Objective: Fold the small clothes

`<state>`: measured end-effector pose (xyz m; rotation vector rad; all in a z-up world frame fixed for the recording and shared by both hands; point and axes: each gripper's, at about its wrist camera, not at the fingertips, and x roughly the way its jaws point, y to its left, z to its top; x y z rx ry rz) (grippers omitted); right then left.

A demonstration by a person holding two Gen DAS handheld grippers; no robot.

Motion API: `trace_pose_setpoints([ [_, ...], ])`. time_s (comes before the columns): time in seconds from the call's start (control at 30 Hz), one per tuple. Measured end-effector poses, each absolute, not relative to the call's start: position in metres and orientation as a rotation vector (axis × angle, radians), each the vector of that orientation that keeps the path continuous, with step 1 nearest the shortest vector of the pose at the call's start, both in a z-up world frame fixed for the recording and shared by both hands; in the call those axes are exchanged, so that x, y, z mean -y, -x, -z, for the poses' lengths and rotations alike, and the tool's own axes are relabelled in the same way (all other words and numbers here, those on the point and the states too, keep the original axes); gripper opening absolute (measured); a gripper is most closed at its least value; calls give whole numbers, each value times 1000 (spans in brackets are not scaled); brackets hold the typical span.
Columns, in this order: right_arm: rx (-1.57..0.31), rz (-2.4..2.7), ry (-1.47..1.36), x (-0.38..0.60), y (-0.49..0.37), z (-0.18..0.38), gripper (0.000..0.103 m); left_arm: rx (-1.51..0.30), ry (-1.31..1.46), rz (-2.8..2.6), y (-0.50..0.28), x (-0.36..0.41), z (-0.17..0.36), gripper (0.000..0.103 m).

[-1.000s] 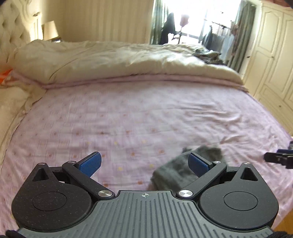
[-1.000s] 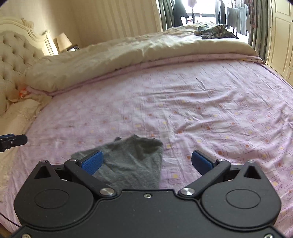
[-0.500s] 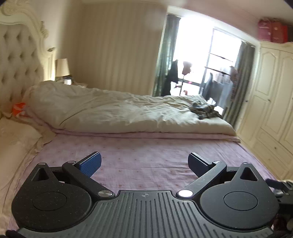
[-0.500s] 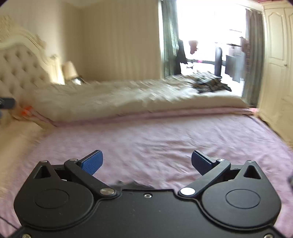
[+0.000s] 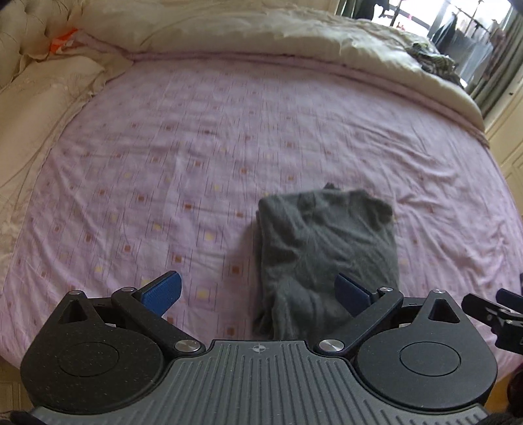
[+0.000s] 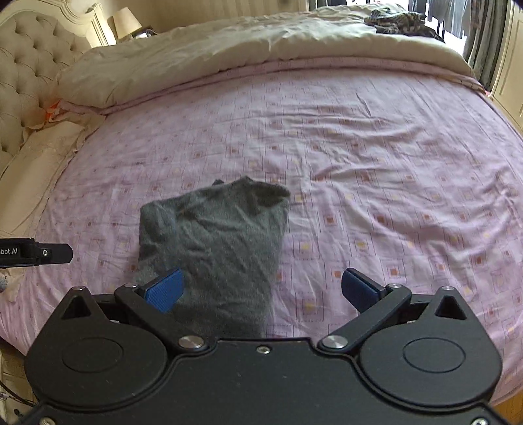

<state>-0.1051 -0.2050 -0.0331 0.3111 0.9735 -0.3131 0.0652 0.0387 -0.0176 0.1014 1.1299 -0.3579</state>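
Note:
A small dark grey garment (image 5: 327, 258) lies folded in a rough rectangle on the pink patterned bed sheet (image 5: 196, 157), near the front edge. My left gripper (image 5: 258, 292) hovers open above the sheet, its right finger over the garment's near right side. In the right wrist view the same garment (image 6: 215, 242) sits left of centre. My right gripper (image 6: 261, 289) is open too, its left finger over the garment's near edge. Neither gripper holds anything.
A cream duvet (image 6: 248, 42) is bunched along the far side of the bed, with a dark patterned cloth (image 6: 398, 23) on it. Pillows (image 5: 36, 98) and a tufted headboard (image 6: 29, 72) lie to the left. A cream wardrobe (image 5: 510, 137) stands at the right.
Half a second ago both cameras pointed up at the room; both have tilted back down over the bed, and the grey garment is in view again. Both grippers stayed open.

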Motion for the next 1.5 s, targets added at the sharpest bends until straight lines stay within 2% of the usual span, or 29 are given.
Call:
trace_pose_setpoints([
  [0.3, -1052, 326, -373, 209, 115, 58, 102, -1226, -199, 310, -42, -32, 49, 101],
  [1.5, -1130, 329, -379, 215, 107, 75, 102, -1332, -234, 278, -35, -31, 72, 100],
])
